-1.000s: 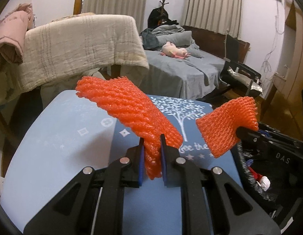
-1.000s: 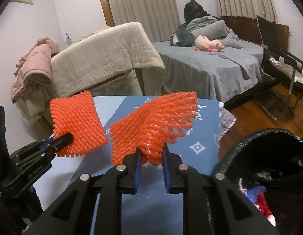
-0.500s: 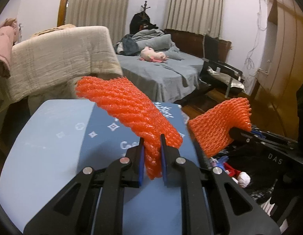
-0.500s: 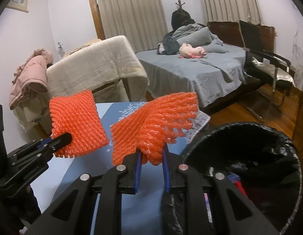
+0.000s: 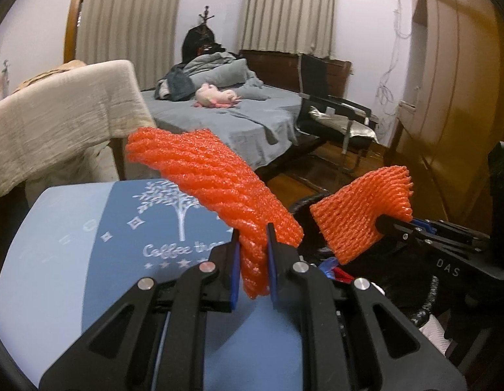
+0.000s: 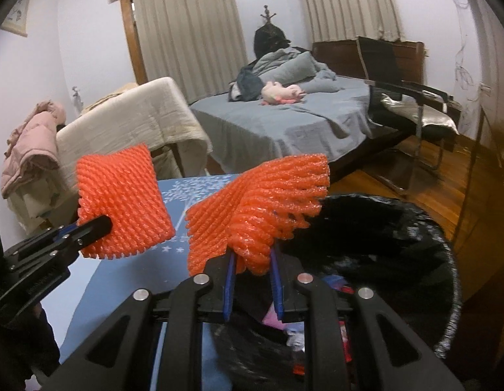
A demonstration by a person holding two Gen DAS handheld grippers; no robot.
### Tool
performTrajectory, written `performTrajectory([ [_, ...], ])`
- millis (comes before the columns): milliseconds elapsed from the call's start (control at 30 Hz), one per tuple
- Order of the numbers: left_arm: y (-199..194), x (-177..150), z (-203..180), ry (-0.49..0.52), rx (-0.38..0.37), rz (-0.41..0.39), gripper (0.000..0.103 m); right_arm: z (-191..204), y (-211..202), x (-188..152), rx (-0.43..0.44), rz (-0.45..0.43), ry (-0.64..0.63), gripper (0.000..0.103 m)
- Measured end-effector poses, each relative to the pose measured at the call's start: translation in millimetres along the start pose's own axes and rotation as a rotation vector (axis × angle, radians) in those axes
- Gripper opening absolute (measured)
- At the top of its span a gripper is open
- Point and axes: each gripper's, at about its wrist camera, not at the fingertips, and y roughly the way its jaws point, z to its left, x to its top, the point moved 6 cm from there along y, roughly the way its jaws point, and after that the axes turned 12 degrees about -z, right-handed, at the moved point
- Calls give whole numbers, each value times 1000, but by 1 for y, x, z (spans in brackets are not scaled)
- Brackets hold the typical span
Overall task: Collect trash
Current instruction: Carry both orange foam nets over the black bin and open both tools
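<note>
Left wrist view. Blue tablecloth with a white tree print (image 5: 128,228) covered the table; grey-sheeted bed (image 5: 239,114) lay beyond the table, black metal-framed chair (image 5: 330,110) to the bed's right, cream blanket (image 5: 63,107) draped behind the table's far left edge. Left gripper (image 5: 252,247) was clamped on a folded orange foam-net fruit sleeve (image 5: 219,189), held above the table's right part. Off the table's right edge, right gripper (image 5: 380,226) pinched a second orange foam-net sleeve (image 5: 359,218) over the black-bagged trash bin (image 5: 424,299).

Right wrist view. Same tablecloth (image 6: 121,280), bed (image 6: 284,120), wooden floor (image 6: 398,179) beyond the bin. Right gripper (image 6: 252,260) gripped its sleeve (image 6: 258,208) tight, above the bin's (image 6: 447,293) near-left rim; bin mouth open, scraps inside. Left gripper (image 6: 104,224) held its sleeve (image 6: 121,202) over the table, apart from the other sleeve.
</note>
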Motion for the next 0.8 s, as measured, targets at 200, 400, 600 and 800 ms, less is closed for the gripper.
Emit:
performTrajectory([
  [200,7,0,-30,30,-55,2,13,-30,-15,0,-53,-18,12,19],
  [400,17,-1,-60,59,-107,8,13,-59,-29,-3,-106,-25,30,19],
  [600,35,-9,-88,89,-163,25,13,-86,-36,-9,-162,-20,42,19],
  [800,57,-20,-107,108,-212,57,13,-110,-37,-17,-206,-5,61,19],
])
